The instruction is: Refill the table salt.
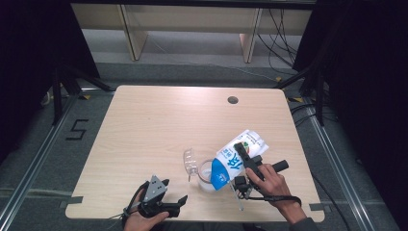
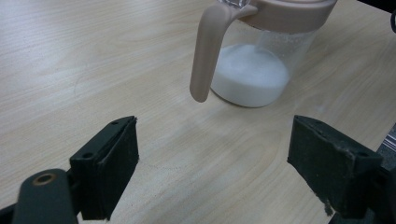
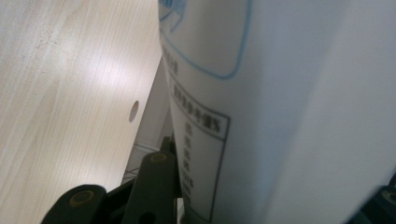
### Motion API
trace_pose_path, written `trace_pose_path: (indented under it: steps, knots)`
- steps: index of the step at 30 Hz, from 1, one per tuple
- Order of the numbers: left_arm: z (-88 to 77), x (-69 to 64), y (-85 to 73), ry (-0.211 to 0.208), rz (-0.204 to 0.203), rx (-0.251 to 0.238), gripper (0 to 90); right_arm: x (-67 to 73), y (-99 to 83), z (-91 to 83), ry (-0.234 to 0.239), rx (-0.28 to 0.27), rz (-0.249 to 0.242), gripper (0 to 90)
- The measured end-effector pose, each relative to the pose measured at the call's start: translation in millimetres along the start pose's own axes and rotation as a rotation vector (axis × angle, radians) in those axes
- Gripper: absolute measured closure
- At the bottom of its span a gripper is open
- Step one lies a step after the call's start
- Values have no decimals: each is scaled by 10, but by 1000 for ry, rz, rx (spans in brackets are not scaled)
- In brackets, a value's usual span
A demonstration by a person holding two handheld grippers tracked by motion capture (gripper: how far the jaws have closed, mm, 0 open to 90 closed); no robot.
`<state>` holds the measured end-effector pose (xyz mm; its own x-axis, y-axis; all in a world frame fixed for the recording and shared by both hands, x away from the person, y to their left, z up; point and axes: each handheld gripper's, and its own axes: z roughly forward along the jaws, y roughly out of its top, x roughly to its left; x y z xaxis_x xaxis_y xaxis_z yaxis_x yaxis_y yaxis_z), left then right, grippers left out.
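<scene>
Pour in progress. Your right hand-held gripper (image 1: 244, 166) is clamped on the white-and-blue milk carton (image 1: 235, 159), tipped spout-down toward the clear glass jug with pinkish-beige plastic rim & handle (image 2: 261, 56). Jug sits on the light wood counter (image 1: 159, 125), near the front edge, just left of the carton; white liquid already covers its bottom. In the right gripper view the carton's printed side (image 3: 280, 116) is pressed close against the jaws, so grip looks firm.

Your left hand-held gripper (image 1: 161, 202) rests at the front edge w/ jaws apart, nothing between them, jug handle (image 2: 208, 51) ahead of it but not touched.

Notes for doing it well:
- keep spout over the jug mouth, not the rim; I can't tell from above how centred it is
- tilt slowly, carton may glug & splash
- don't squeeze harder, soft walls will buckle & spurt
- jug is unheld & light-looking; consider steadying it by the handle w/ left
- watch the level, right the carton before lifting away
</scene>
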<state>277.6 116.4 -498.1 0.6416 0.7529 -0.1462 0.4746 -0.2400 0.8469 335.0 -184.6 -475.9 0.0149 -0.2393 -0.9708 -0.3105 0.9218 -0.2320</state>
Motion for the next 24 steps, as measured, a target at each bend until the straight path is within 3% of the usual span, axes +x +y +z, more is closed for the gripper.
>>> trace_pose_path:
  steps: [3, 7, 8, 12, 16, 24]
  knots:
    - [-1, 2, 0, 0, 1, 1, 156, 1, 0, 2, -3, -1, 7, 688]
    - [-1, 1, 0, 0, 0, 0, 156, -25, -2, -7, -6, 10, -19, 688]
    - [-1, 1, 0, 1, 0, 0, 156, -37, -10, 12, -20, -18, -45, 688]
    - [0, 0, 0, 1, 0, 0, 156, -17, -5, -9, 10, 16, -19, 689]
    - [0, 0, 0, 1, -1, 0, 156, -5, -6, 2, -5, 1, -10, 690]
    - [0, -1, 0, 1, 0, 0, 156, -29, -6, 11, -21, -12, -44, 693]
